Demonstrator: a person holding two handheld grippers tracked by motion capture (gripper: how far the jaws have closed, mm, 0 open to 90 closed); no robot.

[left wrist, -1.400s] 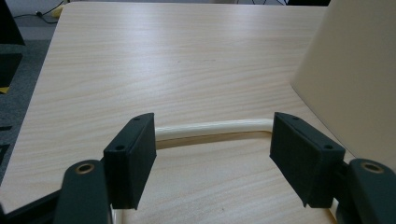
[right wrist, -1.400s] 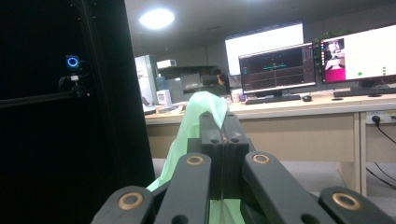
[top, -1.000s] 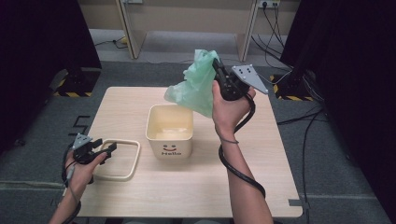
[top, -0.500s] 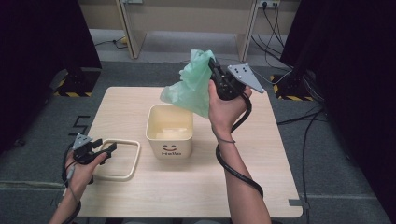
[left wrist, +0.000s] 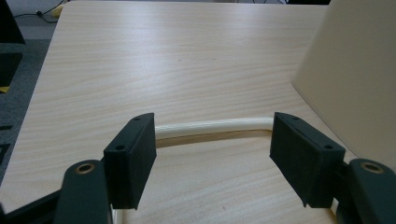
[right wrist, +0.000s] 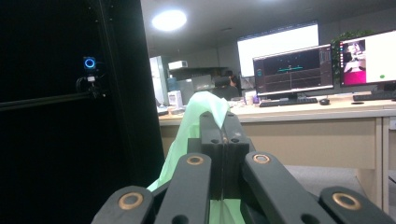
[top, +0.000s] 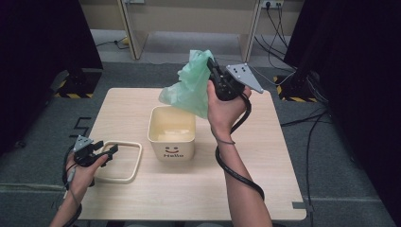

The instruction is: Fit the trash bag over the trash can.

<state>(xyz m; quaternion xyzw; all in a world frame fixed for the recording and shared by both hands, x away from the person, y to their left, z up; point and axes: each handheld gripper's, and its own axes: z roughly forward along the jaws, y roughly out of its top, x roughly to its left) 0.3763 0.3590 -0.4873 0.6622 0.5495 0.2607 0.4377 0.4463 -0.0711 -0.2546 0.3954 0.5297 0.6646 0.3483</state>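
Over the last second the right gripper (top: 211,66) has drifted a little to the left, carrying the green plastic bag (top: 189,87) with it; in the earliest high view the bag hung nearer the far right of the bin, and now its lower folds hang over the bin's far rim. The left gripper (top: 111,152) has stayed where it was at the near left of the table (top: 265,156).

The right gripper's 2 jaws are pressed together on the bag's upper edge, as the right gripper view (right wrist: 223,140) shows: thin green film (right wrist: 205,105) is pinched between the black pads and spills down on the left. The bag is held in the air above the far side of the cream bin (top: 171,132), which stands near the middle of the table with a smiling face and "Hello" on its near wall.

The left gripper's jaws stand wide apart with nothing pinched. In the left gripper view (left wrist: 212,161) they straddle 1 rail of the cream frame (left wrist: 212,128), which lies flat on the table just left of the bin (left wrist: 355,79); whether a pad touches the rail cannot be told.

The bag's lower end is partly hidden behind the right hand (top: 226,111) in the high view, so whether it touches the bin's rim is unclear. The bin's inside is hard to make out. The left gripper view cuts off most of the frame and shows 1 wall of the bin.
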